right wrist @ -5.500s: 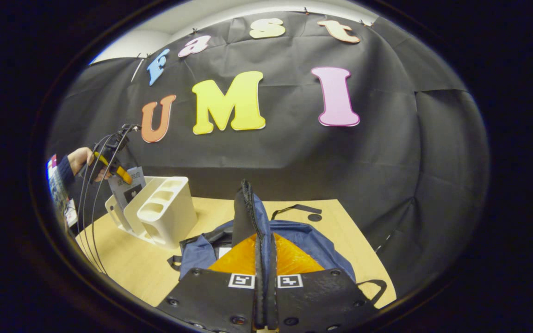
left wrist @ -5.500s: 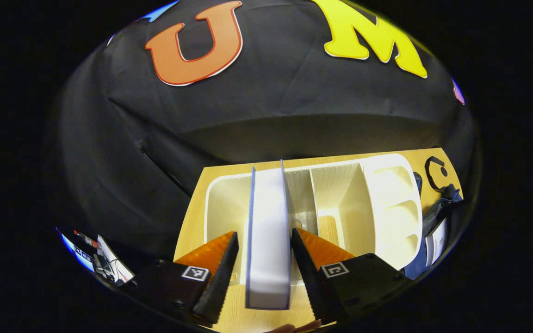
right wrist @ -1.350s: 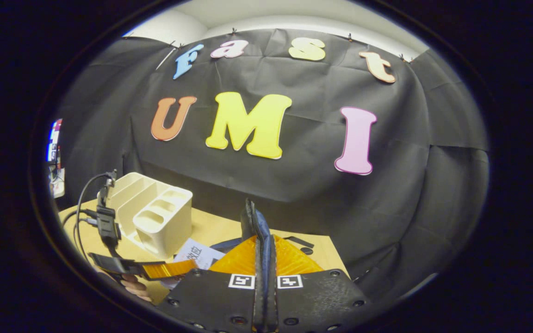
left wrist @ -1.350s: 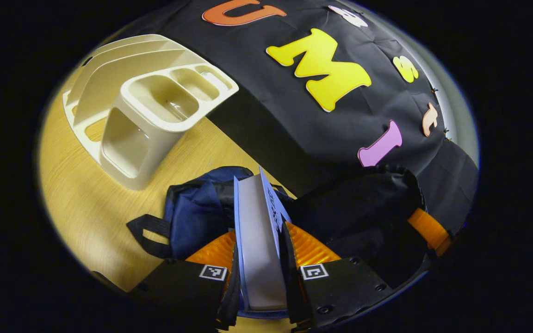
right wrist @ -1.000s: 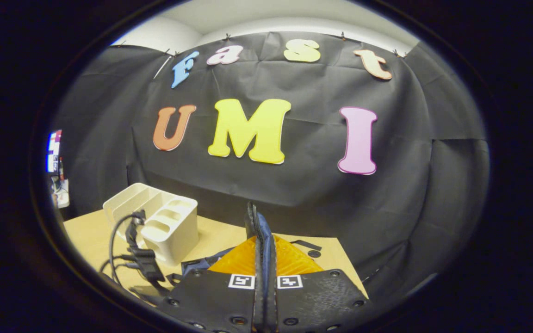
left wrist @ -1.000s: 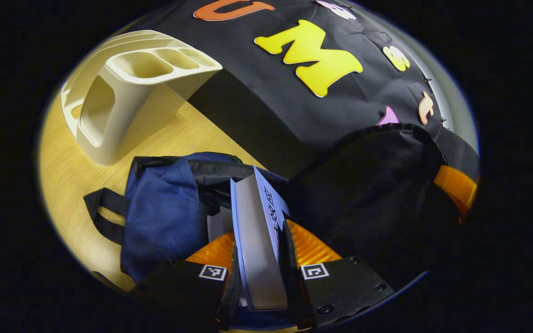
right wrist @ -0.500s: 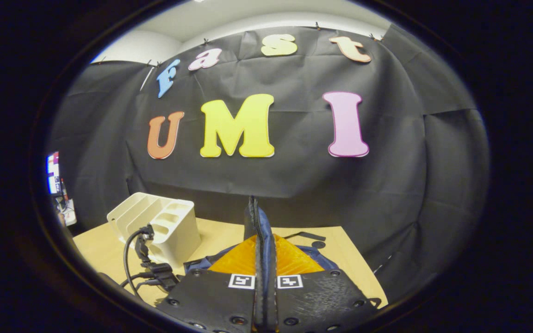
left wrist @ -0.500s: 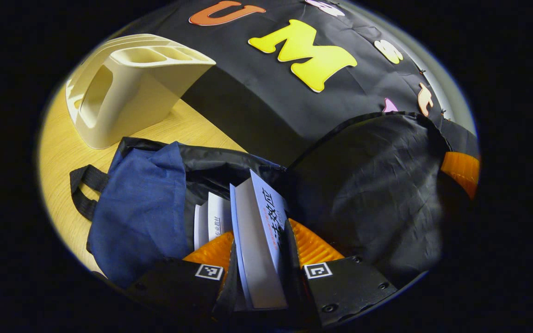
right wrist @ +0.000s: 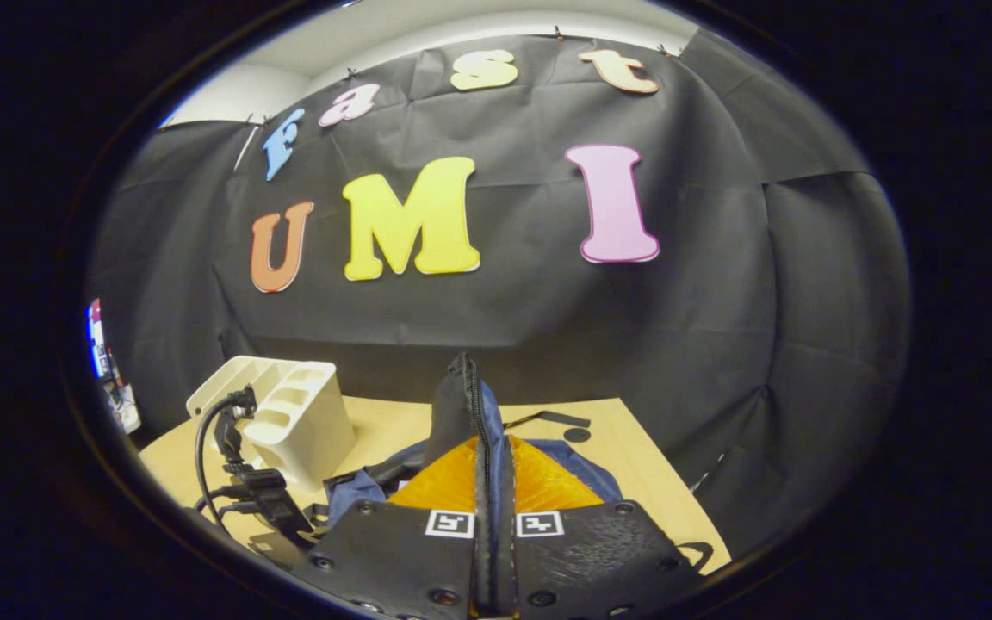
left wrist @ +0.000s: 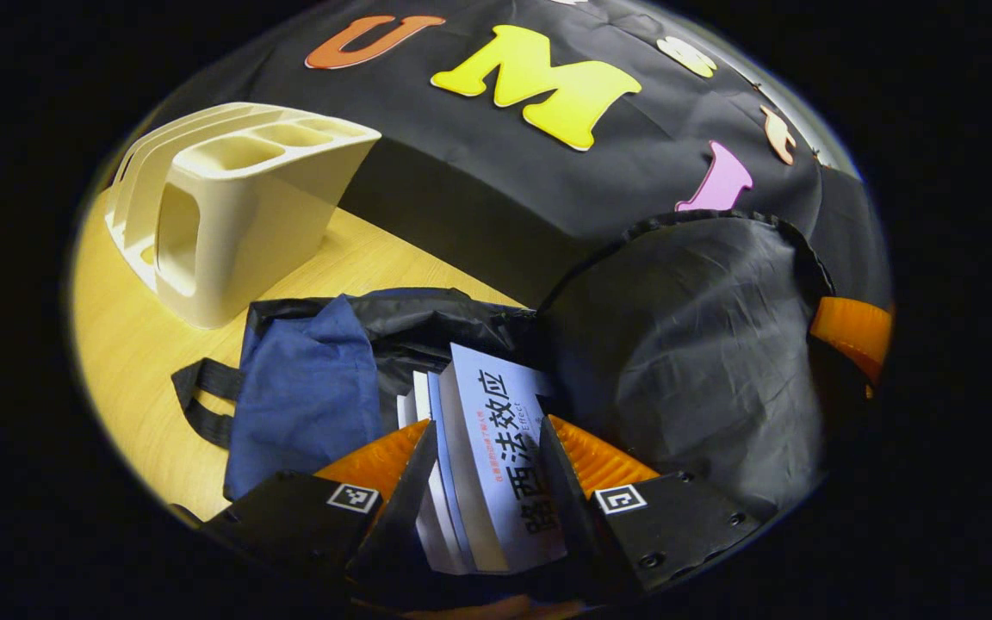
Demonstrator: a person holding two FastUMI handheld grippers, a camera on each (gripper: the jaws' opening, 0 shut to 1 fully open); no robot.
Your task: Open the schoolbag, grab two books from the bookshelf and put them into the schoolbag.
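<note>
We see the left gripper (left wrist: 479, 448), fingers apart, straddling a book (left wrist: 496, 448) lying lengthwise into the schoolbag (left wrist: 306, 405), cover up; right gripper (right wrist: 493, 482) clamps its flap (right wrist: 461, 405).

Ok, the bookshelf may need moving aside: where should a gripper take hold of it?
Probably the thin wall between two top pockets of the bookshelf, coming from above: the pockets open upward, so jaws can straddle that wall; the body looks too wide.
</note>
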